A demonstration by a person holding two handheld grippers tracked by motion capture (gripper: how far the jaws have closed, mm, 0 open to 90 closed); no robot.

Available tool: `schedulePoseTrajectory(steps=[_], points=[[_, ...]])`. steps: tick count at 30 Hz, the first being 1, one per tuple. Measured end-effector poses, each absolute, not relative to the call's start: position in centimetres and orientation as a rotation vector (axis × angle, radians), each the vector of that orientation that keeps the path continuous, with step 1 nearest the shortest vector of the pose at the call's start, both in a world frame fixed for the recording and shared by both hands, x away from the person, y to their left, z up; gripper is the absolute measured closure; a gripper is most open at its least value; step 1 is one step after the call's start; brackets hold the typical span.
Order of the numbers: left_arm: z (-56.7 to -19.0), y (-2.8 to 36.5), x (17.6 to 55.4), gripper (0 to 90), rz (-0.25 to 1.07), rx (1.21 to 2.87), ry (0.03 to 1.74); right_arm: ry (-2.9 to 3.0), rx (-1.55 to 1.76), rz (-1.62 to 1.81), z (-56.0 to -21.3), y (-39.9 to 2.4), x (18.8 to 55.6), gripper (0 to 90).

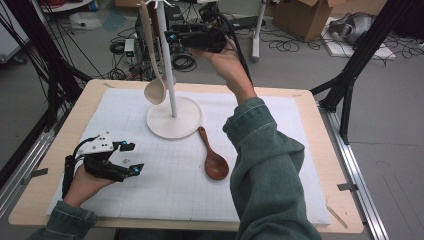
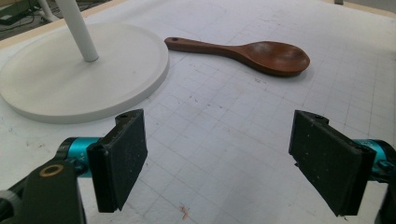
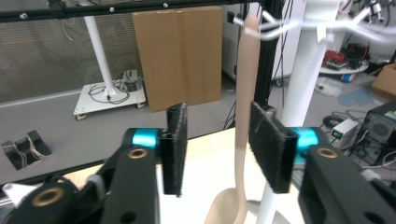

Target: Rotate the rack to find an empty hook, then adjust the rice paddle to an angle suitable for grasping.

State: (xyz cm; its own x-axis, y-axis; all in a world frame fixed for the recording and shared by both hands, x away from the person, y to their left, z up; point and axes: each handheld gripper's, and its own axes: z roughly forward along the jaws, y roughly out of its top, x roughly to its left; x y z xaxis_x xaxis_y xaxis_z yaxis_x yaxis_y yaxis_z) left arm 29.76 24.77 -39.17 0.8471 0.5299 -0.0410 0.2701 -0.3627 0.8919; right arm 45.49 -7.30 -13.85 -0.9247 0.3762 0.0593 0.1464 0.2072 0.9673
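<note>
A beige spoon point(image 1: 155, 92) hangs bowl-down from a hook at the top of the white stand point(image 1: 175, 122). My right gripper point(image 1: 170, 37) is raised high at the stand's pole. In the right gripper view its jaws point(image 3: 217, 149) stand apart around the spoon's handle point(image 3: 245, 93), which runs close by the right pad; the left pad is clear of it. A brown wooden spoon point(image 1: 215, 162) lies flat on the mat right of the stand's base. My left gripper point(image 1: 132, 158) rests open at the front left, nothing between its jaws point(image 2: 229, 163), facing the brown spoon point(image 2: 261, 53) and the stand's base point(image 2: 70, 79).
A white gridded mat point(image 1: 300, 150) covers the wooden table point(image 1: 345, 200). Black frame legs point(image 1: 350, 85) stand at both sides. Beyond the far edge are cables, electronics and a cardboard box point(image 1: 305, 17) on the floor.
</note>
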Motion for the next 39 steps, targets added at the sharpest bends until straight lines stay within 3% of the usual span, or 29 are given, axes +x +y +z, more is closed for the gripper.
schedulePoseTrajectory(steps=[8,17,39], points=[[-39.3,24.6,29.8,19.6,0.303,1.973,0.591,2.296,0.537,1.791,-15.4,-8.9,44.5,44.2],[-39.3,24.4,29.7,19.6,0.299,1.975,0.585,2.312,0.596,1.764,-18.5,-10.1,43.0,38.4],[-40.1,24.1,30.0,17.6,0.293,1.988,0.605,2.359,0.717,1.686,-25.8,-13.9,38.2,35.5]])
